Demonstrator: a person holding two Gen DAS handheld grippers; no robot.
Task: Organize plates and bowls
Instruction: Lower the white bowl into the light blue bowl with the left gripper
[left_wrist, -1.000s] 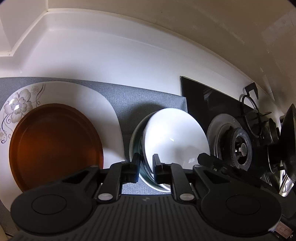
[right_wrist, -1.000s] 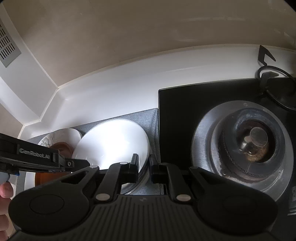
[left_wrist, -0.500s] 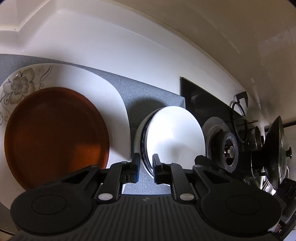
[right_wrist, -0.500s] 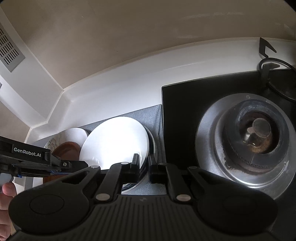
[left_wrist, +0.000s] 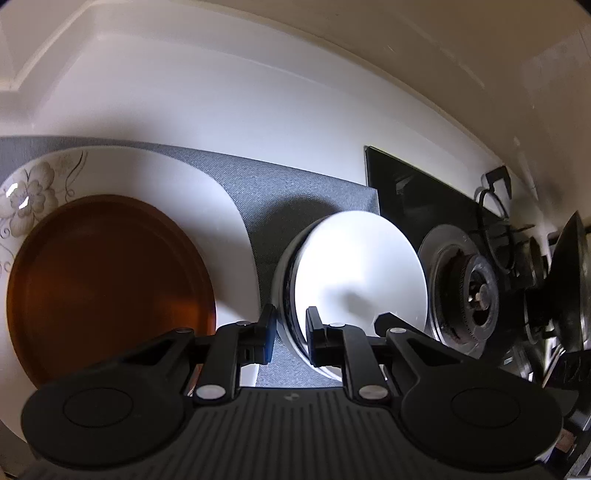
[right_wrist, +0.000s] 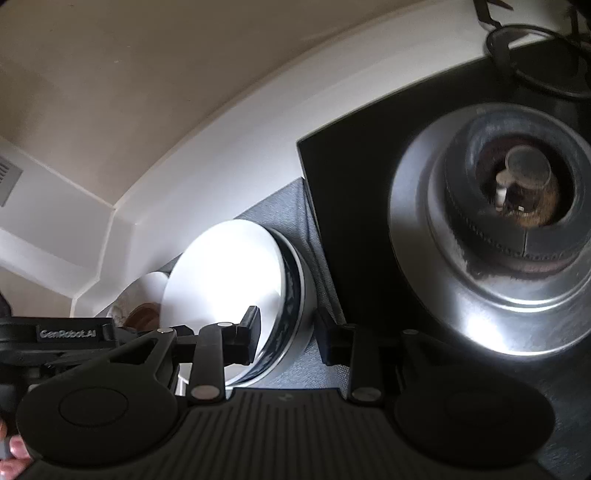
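A stack of bowls (left_wrist: 354, 273) stands on the grey mat (left_wrist: 295, 199), a white one nested in a dark-patterned one. It also shows in the right wrist view (right_wrist: 229, 280). My left gripper (left_wrist: 290, 332) is shut on the stack's left rim. My right gripper (right_wrist: 286, 336) stands open, one finger on each side of the stack's right rim. A brown plate (left_wrist: 107, 284) lies on a large white floral plate (left_wrist: 155, 177) at the left.
A black glass hob (right_wrist: 354, 177) with a steel burner (right_wrist: 517, 221) lies just right of the mat. A dark pot lid (left_wrist: 569, 280) stands at the far right. White backsplash (left_wrist: 221, 103) runs behind. The left gripper's body (right_wrist: 66, 336) crosses the right view's lower left.
My right gripper has opened wide around the bowls' right rim and moved closer. My left gripper stays clamped on the left rim; the stack has shifted slightly.
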